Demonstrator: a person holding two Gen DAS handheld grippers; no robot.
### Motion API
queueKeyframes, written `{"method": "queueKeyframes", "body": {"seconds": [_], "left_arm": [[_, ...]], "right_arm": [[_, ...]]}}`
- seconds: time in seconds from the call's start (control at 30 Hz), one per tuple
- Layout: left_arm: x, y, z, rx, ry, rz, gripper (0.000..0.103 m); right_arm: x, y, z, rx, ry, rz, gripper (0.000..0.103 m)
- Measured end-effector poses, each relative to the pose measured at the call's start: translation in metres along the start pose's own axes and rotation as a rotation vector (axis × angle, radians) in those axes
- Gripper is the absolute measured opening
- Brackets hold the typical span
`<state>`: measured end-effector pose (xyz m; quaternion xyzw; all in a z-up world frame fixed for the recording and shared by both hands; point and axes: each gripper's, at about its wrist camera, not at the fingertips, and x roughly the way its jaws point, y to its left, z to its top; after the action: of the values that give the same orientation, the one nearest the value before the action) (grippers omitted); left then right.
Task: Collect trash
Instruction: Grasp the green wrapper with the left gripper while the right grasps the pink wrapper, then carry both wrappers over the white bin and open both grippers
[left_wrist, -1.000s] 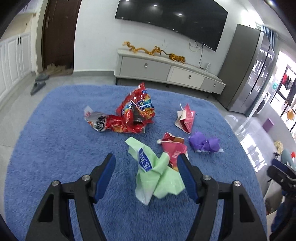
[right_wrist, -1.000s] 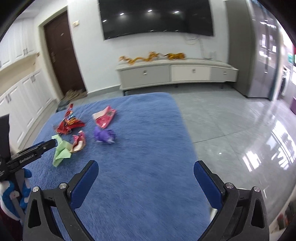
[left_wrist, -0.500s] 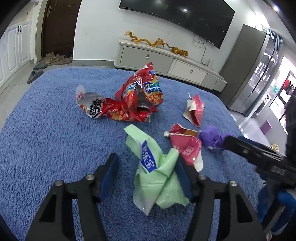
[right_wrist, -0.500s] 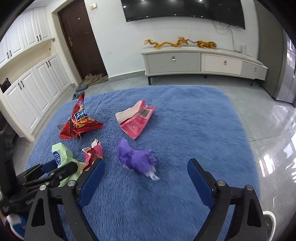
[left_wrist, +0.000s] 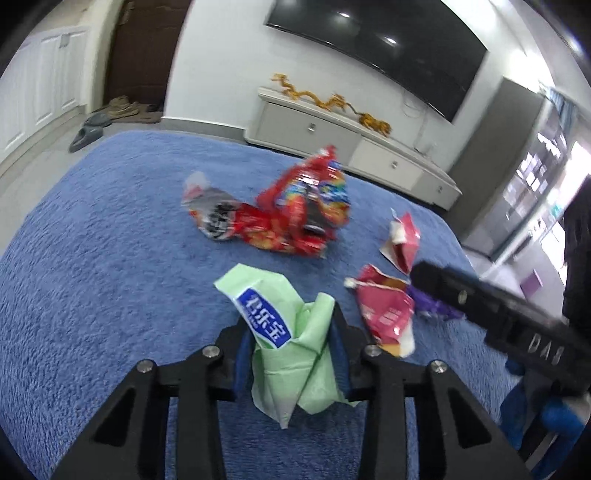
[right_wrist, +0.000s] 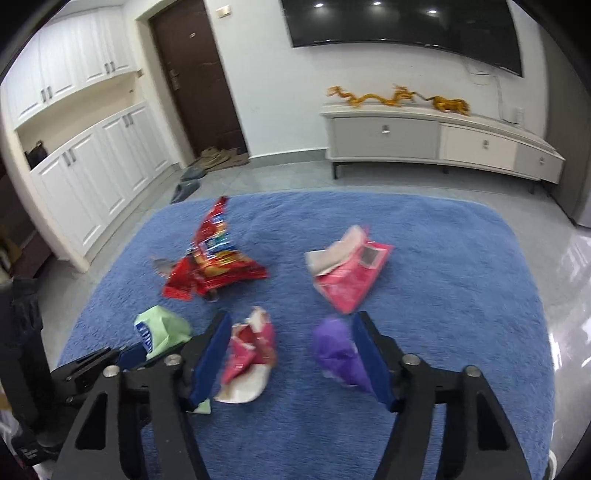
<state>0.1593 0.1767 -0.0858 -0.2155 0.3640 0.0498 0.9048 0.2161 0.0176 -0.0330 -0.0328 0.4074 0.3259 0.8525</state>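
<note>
The left gripper (left_wrist: 291, 350) had its jaws pinched in on the crumpled green wrapper (left_wrist: 291, 354), low in the middle of the left wrist view; the blue label on the wrapper stood up just above the blue pads, and its loose lower end hung down between the black arms. All of it sat over a blue rug (left_wrist: 110, 280) that filled most of the frame.

Beyond it, near the centre of that view, lay a big red snack bag (left_wrist: 291, 218), blurred, with a silvery end sticking out to the left. A smaller red packet (left_wrist: 400, 240) lay to the right of it, and a crumpled pink wrapper (left_wrist: 384, 310) just right of the green one. The body of the right gripper cut in from the right edge and hid most of a purple scrap behind it.

In the right wrist view the right gripper (right_wrist: 291, 354) had its jaws spread wide and held nothing. The pink wrapper (right_wrist: 251, 354) lay just inside the left pad and the purple wrapper (right_wrist: 340, 354) against the right pad; whether either pad truly touched I could not tell through the blur. The red packet (right_wrist: 351, 269) lay above them, right of centre, and the snack bag (right_wrist: 210, 262) left of centre. At upper right stood a white TV cabinet (right_wrist: 443, 140).
</note>
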Motion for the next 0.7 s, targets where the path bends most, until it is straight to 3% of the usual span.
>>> {"method": "queueKeyframes", "body": {"seconds": [0.23, 0.47, 0.7], "left_arm": [[-0.002, 0.008, 0.001, -0.041, -0.007, 0.007, 0.035], [-0.001, 0.009, 0.002, -0.039, -0.004, -0.002, 0.035], [-0.006, -0.008, -0.001, 0.032, -0.005, 0.002, 0.034]], "right_arm": [[0.026, 0.011, -0.014, -0.011, 0.087, 0.078, 0.030], [0.020, 0.011, -0.020, -0.018, 0.088, 0.073, 0.025], [-0.036, -0.001, -0.035, 0.015, 0.008, 0.069, 0.024]]}}
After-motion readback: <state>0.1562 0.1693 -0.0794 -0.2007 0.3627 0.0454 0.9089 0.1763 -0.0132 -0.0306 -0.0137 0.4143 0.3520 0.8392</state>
